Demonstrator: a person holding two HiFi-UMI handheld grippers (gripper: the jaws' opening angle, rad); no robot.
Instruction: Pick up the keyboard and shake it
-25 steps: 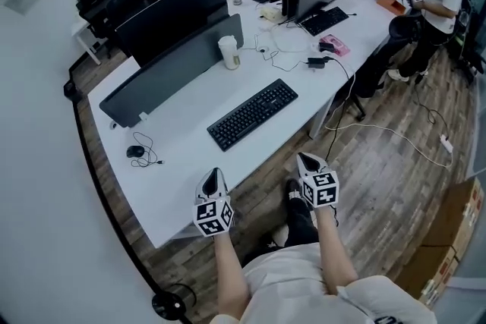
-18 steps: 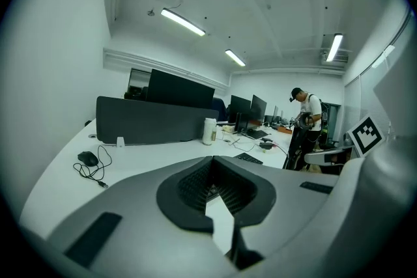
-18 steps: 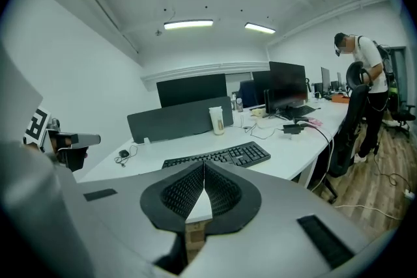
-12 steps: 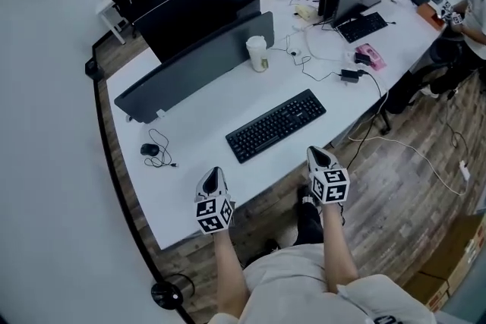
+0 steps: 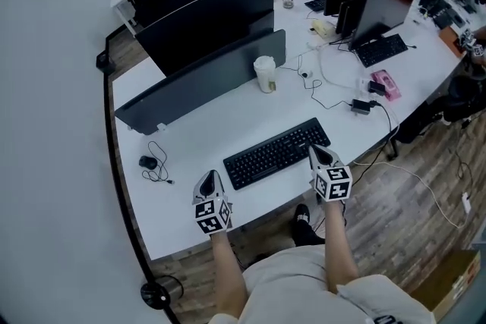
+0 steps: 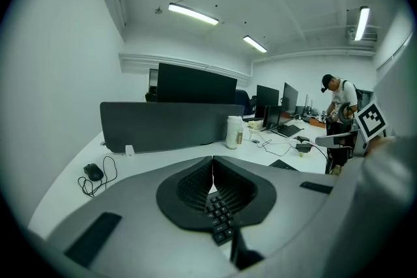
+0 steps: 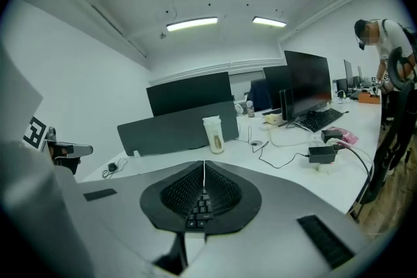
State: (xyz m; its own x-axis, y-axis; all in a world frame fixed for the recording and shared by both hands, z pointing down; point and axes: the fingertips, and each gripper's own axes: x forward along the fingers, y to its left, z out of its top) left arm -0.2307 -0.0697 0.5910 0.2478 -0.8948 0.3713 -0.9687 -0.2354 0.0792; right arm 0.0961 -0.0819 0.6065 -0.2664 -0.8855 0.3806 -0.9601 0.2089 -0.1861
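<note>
A black keyboard (image 5: 276, 152) lies slantwise on the white desk (image 5: 197, 133), near its front edge. My left gripper (image 5: 210, 177) is shut and empty, just short of the keyboard's left end. My right gripper (image 5: 317, 153) is shut and empty too, with its tip at the keyboard's right end; whether it touches I cannot tell. In the left gripper view the keyboard (image 6: 220, 218) shows through the gap under the shut jaws of the left gripper (image 6: 212, 161). The right gripper view shows keyboard keys (image 7: 197, 209) the same way below the right gripper (image 7: 204, 164).
A grey divider panel (image 5: 199, 81) and a dark monitor (image 5: 205, 19) stand behind the keyboard. A paper cup (image 5: 265, 74) stands at the panel's right end, a black mouse (image 5: 147, 162) with its cord at the left. Cables, a power brick (image 5: 360, 105), a second keyboard (image 5: 381, 49) lie farther right.
Both grippers have come forward over the desk's front edge and now sit at the keyboard's two ends. The view has shifted closer to the desk. Both stay shut.
</note>
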